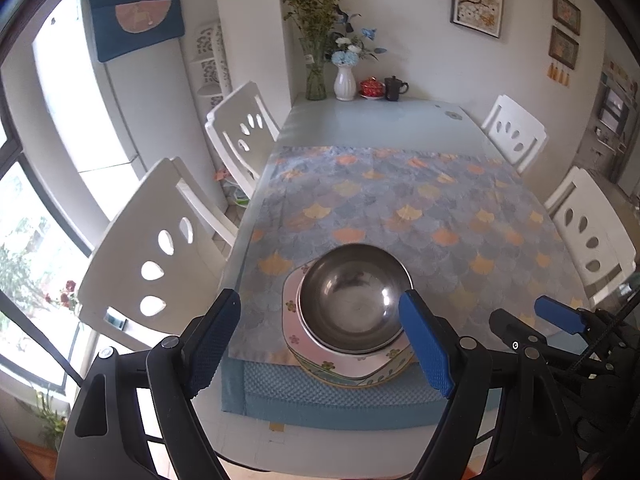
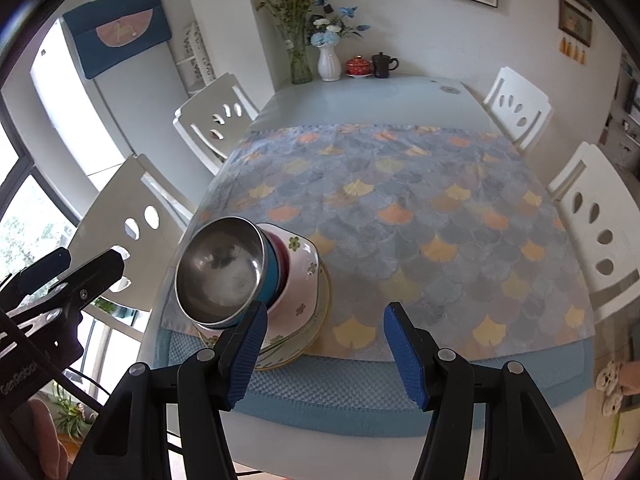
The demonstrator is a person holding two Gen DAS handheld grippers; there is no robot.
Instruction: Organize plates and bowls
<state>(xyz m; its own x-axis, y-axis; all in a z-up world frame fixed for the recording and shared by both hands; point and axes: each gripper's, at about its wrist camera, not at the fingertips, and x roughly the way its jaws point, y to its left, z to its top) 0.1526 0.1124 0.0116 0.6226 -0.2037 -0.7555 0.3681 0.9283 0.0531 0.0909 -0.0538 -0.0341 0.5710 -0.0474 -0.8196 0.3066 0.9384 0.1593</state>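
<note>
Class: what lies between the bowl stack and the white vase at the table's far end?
Only patterned cloth and bare tabletop separate bowl stack from white vase; both views show it.

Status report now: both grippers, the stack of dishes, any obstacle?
Left gripper open, empty. Right gripper open, empty. Steel bowl on top of pink flowered plate, stacked at table's near edge. Nothing blocking.

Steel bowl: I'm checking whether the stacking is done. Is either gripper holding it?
No: the steel bowl sits atop the stacked dishes, with both the left gripper and right gripper open and empty.
</note>
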